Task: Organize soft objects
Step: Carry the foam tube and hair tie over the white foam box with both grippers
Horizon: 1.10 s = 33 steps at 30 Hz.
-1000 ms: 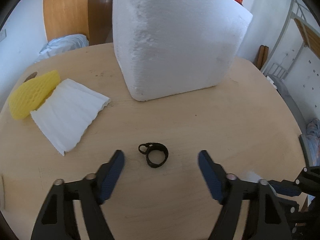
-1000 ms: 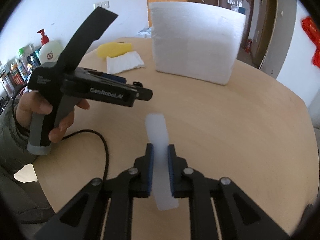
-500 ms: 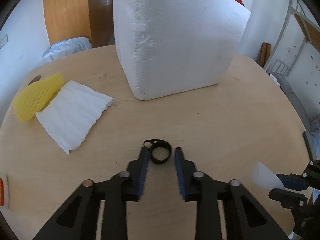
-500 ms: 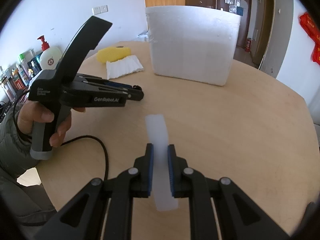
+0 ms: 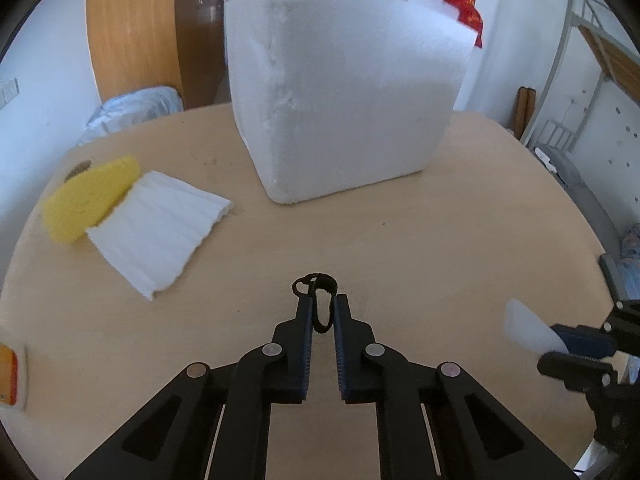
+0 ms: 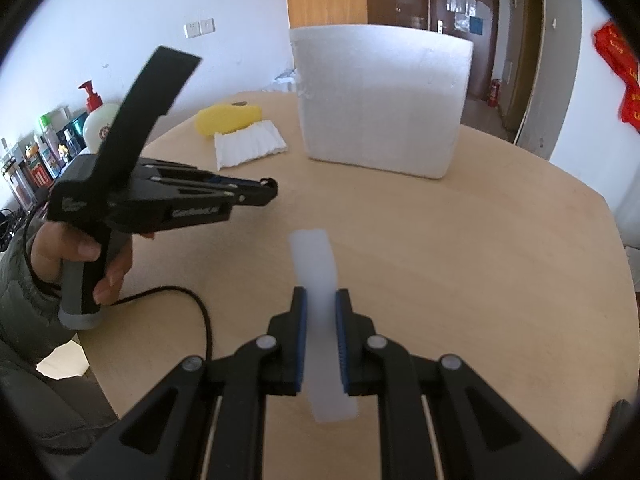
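Observation:
A small black hair tie (image 5: pixel 316 284) lies on the round wooden table (image 5: pixel 440 240). My left gripper (image 5: pixel 322 300) is closing on it, and its blue pads squeeze the loop flat. A translucent white strip (image 6: pixel 312 256) is held in my right gripper (image 6: pixel 321 294), which is shut on it above the table; the strip (image 5: pixel 524 328) also shows at the right edge of the left wrist view. A big white foam box (image 5: pixel 344 92) stands at the back. To its left lie a yellow foam net (image 5: pixel 92 196) and a white ribbed foam sheet (image 5: pixel 160 224).
A hand (image 6: pixel 80 248) holds the left gripper's handle, and a black cable (image 6: pixel 192 300) trails from it over the table's near edge. Bottles (image 6: pixel 98 120) stand on a shelf at the far left. An orange-and-white object (image 5: pixel 8 376) sits at the table's left edge.
The left gripper's jaws have closed from wide apart onto the hair tie, squashing it narrow. The right gripper has kept its hold on the strip and hardly moved.

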Each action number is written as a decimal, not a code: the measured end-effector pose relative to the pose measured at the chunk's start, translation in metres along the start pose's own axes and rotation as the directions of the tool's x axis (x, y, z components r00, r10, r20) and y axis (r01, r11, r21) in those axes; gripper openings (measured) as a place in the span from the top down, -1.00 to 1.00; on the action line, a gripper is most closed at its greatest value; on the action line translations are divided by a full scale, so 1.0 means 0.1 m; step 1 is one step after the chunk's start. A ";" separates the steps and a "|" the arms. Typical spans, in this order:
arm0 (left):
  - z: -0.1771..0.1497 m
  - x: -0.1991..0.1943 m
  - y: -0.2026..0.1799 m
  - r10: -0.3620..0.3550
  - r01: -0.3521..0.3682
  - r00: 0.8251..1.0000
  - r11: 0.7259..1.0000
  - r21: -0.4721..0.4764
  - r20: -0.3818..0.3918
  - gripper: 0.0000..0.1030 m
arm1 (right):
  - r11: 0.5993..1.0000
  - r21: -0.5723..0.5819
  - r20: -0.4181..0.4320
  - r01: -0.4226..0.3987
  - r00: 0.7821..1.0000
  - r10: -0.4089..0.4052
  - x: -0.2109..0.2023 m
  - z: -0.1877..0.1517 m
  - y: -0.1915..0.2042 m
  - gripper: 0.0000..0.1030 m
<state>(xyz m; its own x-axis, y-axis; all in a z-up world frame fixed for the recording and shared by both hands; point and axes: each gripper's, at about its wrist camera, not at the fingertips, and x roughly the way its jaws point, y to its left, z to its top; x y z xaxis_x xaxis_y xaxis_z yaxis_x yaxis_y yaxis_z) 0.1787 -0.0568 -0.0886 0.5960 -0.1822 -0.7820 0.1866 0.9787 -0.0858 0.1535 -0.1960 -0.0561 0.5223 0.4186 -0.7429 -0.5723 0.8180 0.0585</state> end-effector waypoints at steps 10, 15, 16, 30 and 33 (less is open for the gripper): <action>-0.16 -0.54 -0.01 -0.006 0.006 0.996 1.000 -0.002 0.086 0.79 | 1.000 -0.009 0.054 -0.005 0.999 0.006 -0.27 0.04 0.13 0.68; -0.32 -0.91 0.05 -0.021 0.027 0.990 0.999 -0.044 0.139 0.79 | 1.000 -0.003 0.093 -0.011 0.996 0.011 -0.46 0.07 0.21 0.68; -0.36 -0.98 0.05 -0.020 0.027 0.988 0.999 -0.047 0.151 0.79 | 1.000 -0.002 0.100 -0.012 0.995 0.012 -0.49 0.08 0.22 0.68; -0.33 -1.77 0.05 0.004 0.014 0.938 0.999 -0.050 0.348 0.79 | 0.999 0.024 0.244 -0.043 0.969 0.036 -0.82 0.45 0.31 0.68; -0.22 -1.76 0.09 0.001 0.020 0.929 0.998 -0.053 0.369 0.79 | 0.998 0.035 0.271 -0.043 0.962 0.032 -0.84 0.56 0.25 0.68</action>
<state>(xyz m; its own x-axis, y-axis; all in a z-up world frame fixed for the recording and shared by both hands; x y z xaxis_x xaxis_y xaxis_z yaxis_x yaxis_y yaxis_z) 0.0579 -0.0141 0.0349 0.8424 -0.2035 -0.4989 0.1571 0.9785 -0.1339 0.1307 -0.1885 0.0447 0.6558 0.5357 -0.5319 -0.5716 0.8126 0.1137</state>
